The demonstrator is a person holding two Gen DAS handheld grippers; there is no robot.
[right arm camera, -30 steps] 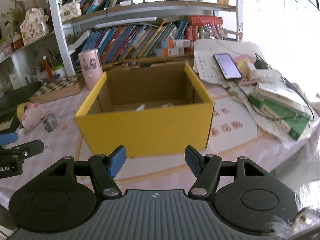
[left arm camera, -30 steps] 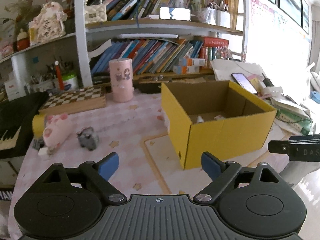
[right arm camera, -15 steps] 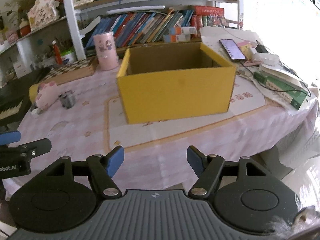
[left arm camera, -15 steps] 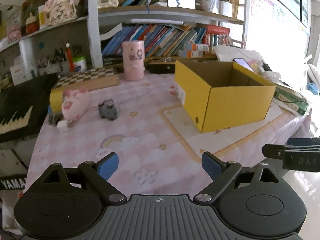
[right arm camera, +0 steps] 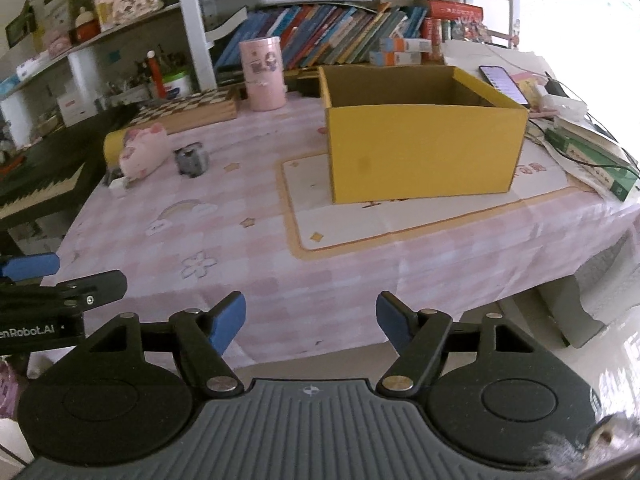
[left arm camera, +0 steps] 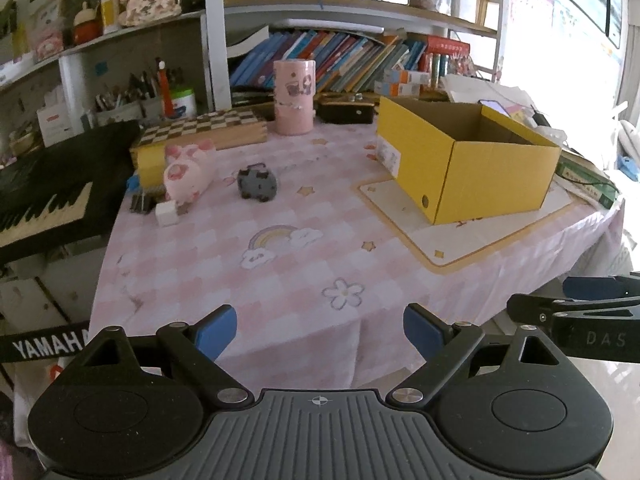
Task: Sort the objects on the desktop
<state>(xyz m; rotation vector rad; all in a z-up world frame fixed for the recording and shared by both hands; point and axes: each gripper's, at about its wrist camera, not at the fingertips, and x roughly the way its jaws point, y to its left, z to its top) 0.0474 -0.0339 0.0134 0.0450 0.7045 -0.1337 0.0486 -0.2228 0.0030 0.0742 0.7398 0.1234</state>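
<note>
An open yellow cardboard box stands on a pale mat at the table's right side. Left of it on the pink cloth lie a pink plush pig, a small grey toy, a white eraser and black clips. My left gripper hangs open and empty over the table's front edge, well short of these things. My right gripper is also in front of the table edge, its jaws opening with nothing between them.
A pink cylinder, a chessboard box and a black case stand at the back before bookshelves. A keyboard lies left. Books, papers and a phone crowd the right edge.
Both grippers have drawn back from the box toward the table's front edge, so more of the table shows. The right jaws stand a little wider apart.
</note>
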